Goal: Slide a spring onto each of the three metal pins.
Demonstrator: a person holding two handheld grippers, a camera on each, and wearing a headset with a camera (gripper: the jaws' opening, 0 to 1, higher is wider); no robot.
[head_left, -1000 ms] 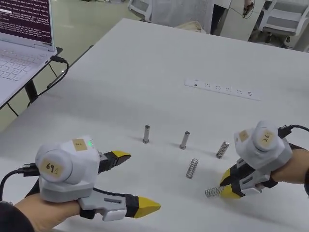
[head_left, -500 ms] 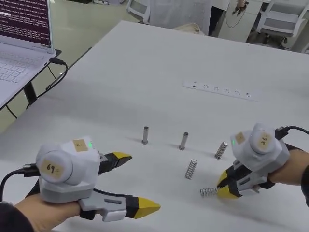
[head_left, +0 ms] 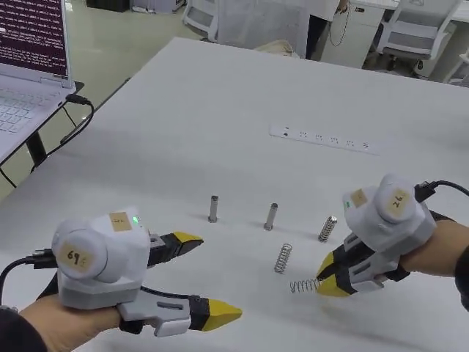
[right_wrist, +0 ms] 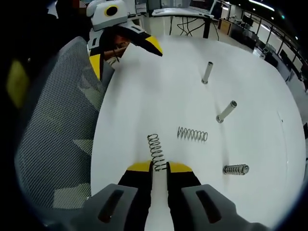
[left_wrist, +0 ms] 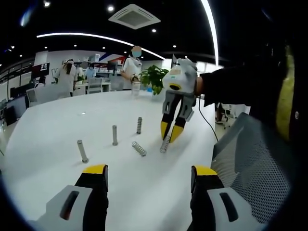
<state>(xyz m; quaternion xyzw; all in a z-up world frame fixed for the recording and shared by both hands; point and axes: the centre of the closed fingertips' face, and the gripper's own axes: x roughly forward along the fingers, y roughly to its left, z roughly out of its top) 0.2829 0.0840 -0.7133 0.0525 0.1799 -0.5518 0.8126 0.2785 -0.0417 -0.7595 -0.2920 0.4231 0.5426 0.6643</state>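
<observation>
Two bare metal pins stand upright on the white table. A third pin to their right wears a spring. A loose spring lies in front of them. My right gripper is shut on the end of another spring, which sticks out level toward the left, just above the table. The right gripper view has that spring rising from the closed jaws, with the loose spring beyond. My left gripper hovers open at the near left, holding nothing.
A white power strip lies farther back on the table. A laptop sits on a stand off the left edge, with a cable hanging. Office chairs stand beyond the far edge.
The right gripper has carried its spring a little to the left, closer to the loose spring and the pins. The left gripper has stayed put; the head camera has shifted slightly.
</observation>
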